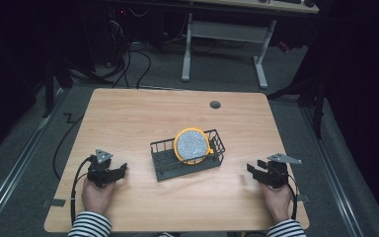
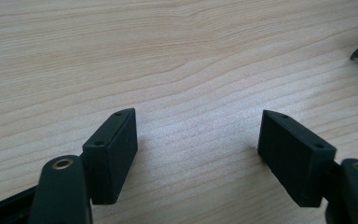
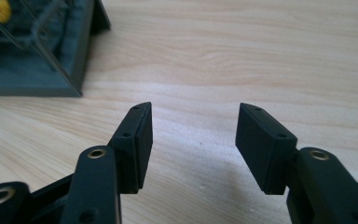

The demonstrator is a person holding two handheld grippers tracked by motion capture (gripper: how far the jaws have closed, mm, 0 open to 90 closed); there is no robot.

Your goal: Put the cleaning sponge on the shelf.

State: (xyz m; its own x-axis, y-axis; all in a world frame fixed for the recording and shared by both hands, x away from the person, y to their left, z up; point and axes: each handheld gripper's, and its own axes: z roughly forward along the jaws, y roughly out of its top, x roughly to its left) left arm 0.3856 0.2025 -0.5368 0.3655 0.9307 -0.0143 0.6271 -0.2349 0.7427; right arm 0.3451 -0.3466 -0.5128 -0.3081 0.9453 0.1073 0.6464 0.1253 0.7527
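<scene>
A dark wire basket (image 1: 164, 159) stands at the middle of the wooden table (image 1: 128, 118). A round plate with a yellow rim and a grey speckled face (image 1: 192, 144) leans inside it at its right end. My left gripper (image 1: 121, 170) rests low on the table to the left of the basket, held by a hand in a striped sleeve; its jaws stand wide apart over bare wood (image 2: 198, 140). My right gripper (image 1: 254, 168) sits to the right of the basket, jaws apart with nothing between them (image 3: 193, 135). The basket's corner (image 3: 79, 60) shows at upper left in the right gripper view.
A small grey grommet (image 1: 215, 104) is set in the table near its far edge. Cables (image 1: 74, 182) trail from both grippers toward the front edge. Beyond the table stand a white desk frame (image 1: 227, 39) and loose floor cables.
</scene>
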